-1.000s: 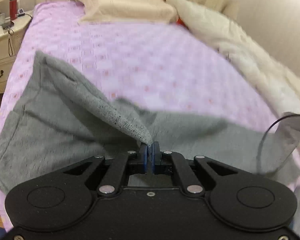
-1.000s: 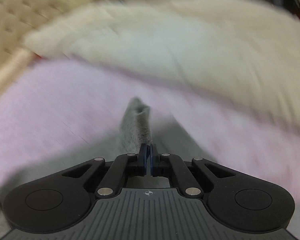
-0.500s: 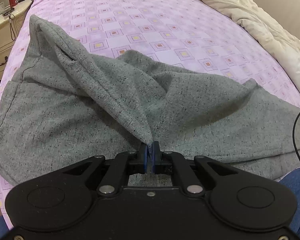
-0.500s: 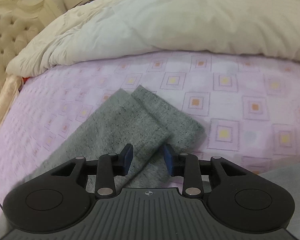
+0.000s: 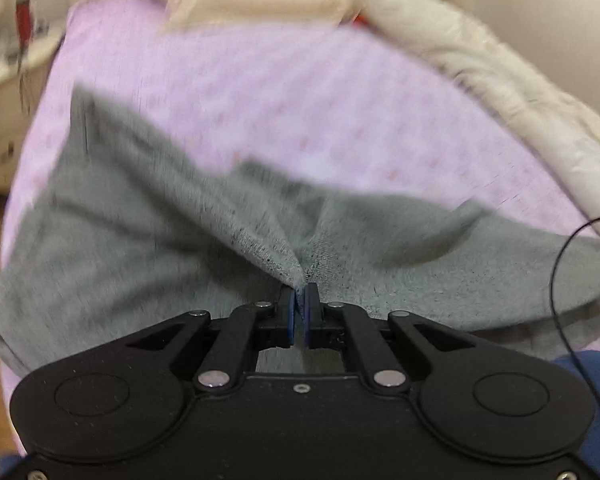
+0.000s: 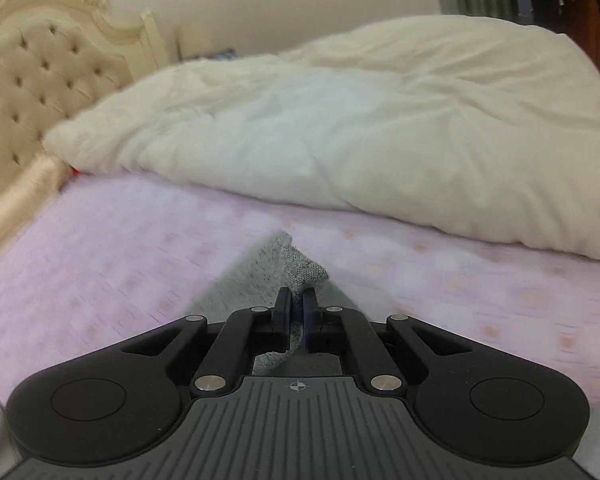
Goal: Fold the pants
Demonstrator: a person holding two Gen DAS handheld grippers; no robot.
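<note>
Grey pants (image 5: pixel 112 248) lie spread across the near part of a pink-sheeted bed (image 5: pixel 260 104). My left gripper (image 5: pixel 299 300) is shut on a pinched fold of the pants and lifts it into a ridge running up to the left. In the right wrist view my right gripper (image 6: pixel 297 304) is shut on the end of a pant leg (image 6: pixel 300 270), which it holds up off the sheet. The left view is motion-blurred.
A cream duvet (image 6: pixel 360 132) is heaped along the bed's right side (image 5: pixel 520 92). A tufted cream headboard (image 6: pixel 32 92) and a pillow (image 5: pixel 256 0) are at the head. A white nightstand (image 5: pixel 4 80) stands to the left. A black cable (image 5: pixel 564 264) hangs at right.
Half a second ago my right gripper was open over the pant leg end; now it is shut on it and has lifted it. My left gripper keeps its hold and has tilted up.
</note>
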